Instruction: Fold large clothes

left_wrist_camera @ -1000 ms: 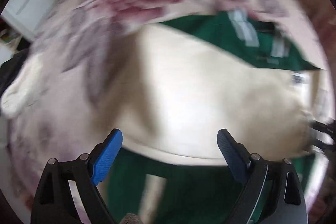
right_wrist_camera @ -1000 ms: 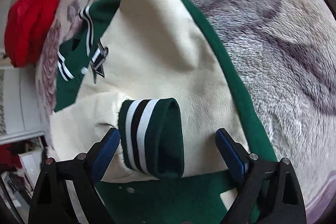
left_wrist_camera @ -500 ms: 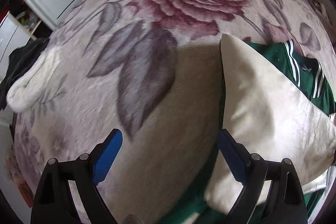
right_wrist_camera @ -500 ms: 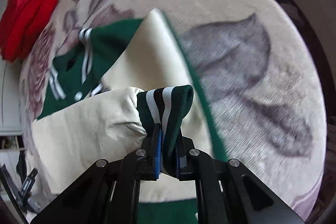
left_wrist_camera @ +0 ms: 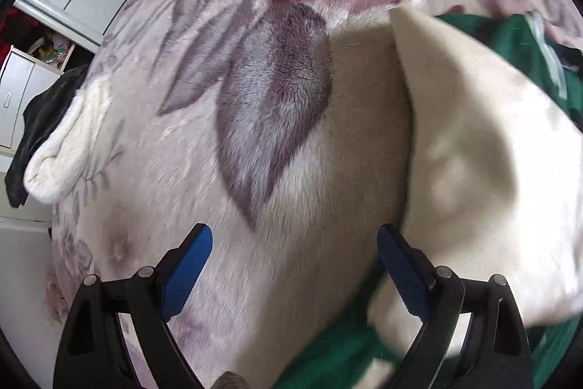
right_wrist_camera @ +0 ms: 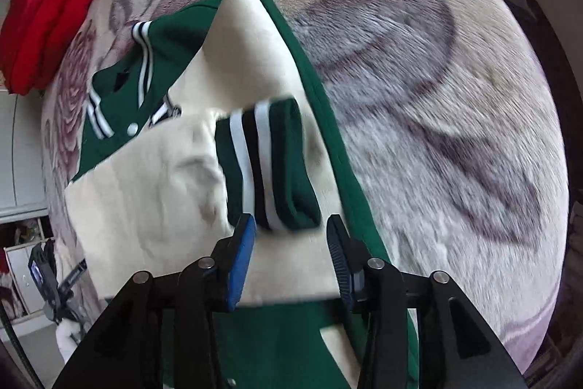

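A green varsity jacket (right_wrist_camera: 116,119) with cream sleeves lies on a rose-patterned blanket (right_wrist_camera: 419,68). One cream sleeve (right_wrist_camera: 156,192) is folded across the body, and its green cuff (right_wrist_camera: 273,166) with white and black stripes lies just ahead of my right gripper (right_wrist_camera: 291,239), which is open and empty. My left gripper (left_wrist_camera: 291,246) is open and empty above the blanket (left_wrist_camera: 204,141), with the other cream sleeve (left_wrist_camera: 484,170) beside its right finger. The green body (left_wrist_camera: 339,360) shows below that sleeve.
A folded red garment (right_wrist_camera: 43,13) lies at the blanket's far left in the right wrist view. A white fluffy item (left_wrist_camera: 62,152) and a dark garment (left_wrist_camera: 36,119) sit at the bed's left edge, with white cabinets (left_wrist_camera: 22,86) beyond.
My right gripper closed on the striped cuff half a second ago and has now opened, leaving the cuff on the jacket. My left gripper swung left off the sleeve over the blanket.
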Demonstrator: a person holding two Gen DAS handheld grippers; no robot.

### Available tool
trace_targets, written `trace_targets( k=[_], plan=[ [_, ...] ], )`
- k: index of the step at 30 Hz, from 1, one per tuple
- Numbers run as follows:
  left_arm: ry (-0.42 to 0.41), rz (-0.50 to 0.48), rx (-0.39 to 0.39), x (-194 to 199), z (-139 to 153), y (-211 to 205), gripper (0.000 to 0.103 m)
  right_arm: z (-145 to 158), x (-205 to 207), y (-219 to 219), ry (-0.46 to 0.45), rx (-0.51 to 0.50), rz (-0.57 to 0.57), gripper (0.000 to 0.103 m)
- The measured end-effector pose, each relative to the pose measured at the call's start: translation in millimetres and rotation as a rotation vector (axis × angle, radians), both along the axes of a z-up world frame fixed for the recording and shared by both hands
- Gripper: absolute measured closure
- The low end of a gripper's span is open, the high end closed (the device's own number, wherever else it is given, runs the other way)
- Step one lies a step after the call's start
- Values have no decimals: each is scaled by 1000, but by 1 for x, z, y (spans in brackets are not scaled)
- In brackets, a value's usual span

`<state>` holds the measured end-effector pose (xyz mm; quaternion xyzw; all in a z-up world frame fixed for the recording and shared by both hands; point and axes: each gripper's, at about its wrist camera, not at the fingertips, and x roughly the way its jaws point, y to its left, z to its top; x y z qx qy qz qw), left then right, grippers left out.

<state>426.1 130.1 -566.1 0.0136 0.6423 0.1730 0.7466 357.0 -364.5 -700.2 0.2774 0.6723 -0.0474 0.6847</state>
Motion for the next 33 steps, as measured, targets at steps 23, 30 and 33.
trace_targets(
  k=[23, 30, 33],
  plan=[
    [257, -291, -82, -230, -47, -114, 10, -25, -211, 244, 171, 165, -11, 93],
    [200, -267, -141, -244, -24, -98, 10, -39, -212, 249, 271, 236, 175, 84],
    [156, -282, -151, -244, -8, -95, 10, -17, -219, 214, 257, 371, 112, 83]
  ],
)
